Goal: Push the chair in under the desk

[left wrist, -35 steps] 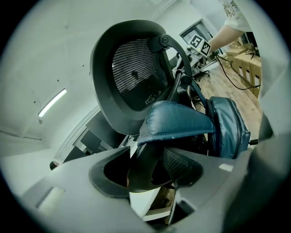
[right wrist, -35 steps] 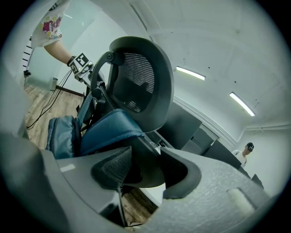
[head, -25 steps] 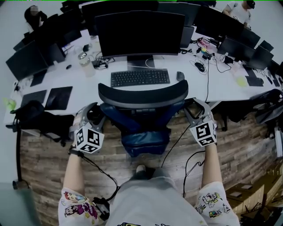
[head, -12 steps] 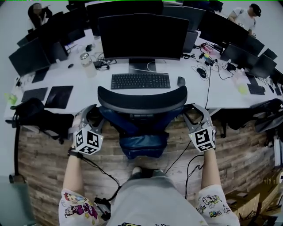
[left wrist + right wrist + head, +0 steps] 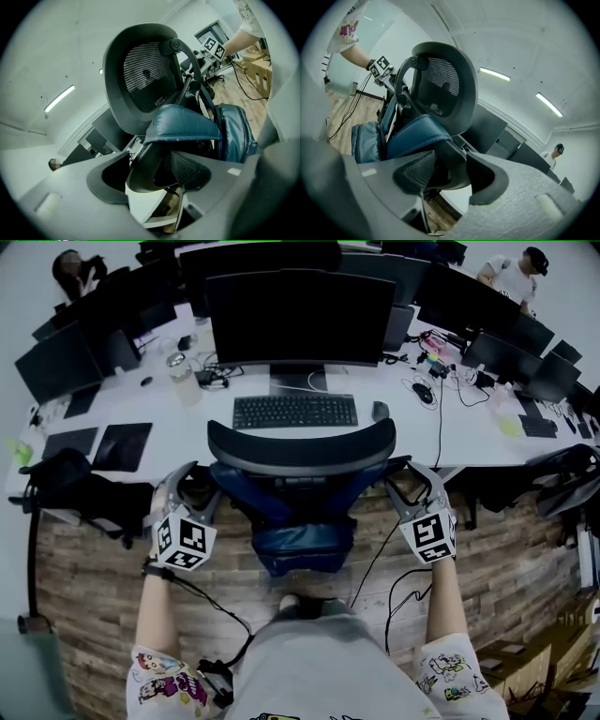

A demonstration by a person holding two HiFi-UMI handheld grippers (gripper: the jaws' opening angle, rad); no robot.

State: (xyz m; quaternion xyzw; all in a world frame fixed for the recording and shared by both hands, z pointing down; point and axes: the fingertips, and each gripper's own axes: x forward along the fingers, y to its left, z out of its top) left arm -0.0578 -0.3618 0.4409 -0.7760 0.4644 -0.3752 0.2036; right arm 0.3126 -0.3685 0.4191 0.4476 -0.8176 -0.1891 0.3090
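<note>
Standing behind the chair (image 5: 300,451), you're holding L gripper (image 5: 195,482) and R gripper (image 5: 412,479) round its armrests (image 5: 150,176), fingers (image 5: 415,176) just spreading on both w/ an armrest btwn each pair. Chair's sitting at the tabletop (image 5: 459,423) edge, by the keyboard (image 5: 295,411).

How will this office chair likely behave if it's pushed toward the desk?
The chair would probably roll or slide easily over the smooth wood floor, though its base is hidden. The blue bag hanging off its back likely adds rearward weight and may swing. The mesh headrest probably flexes if pushed high.
</note>
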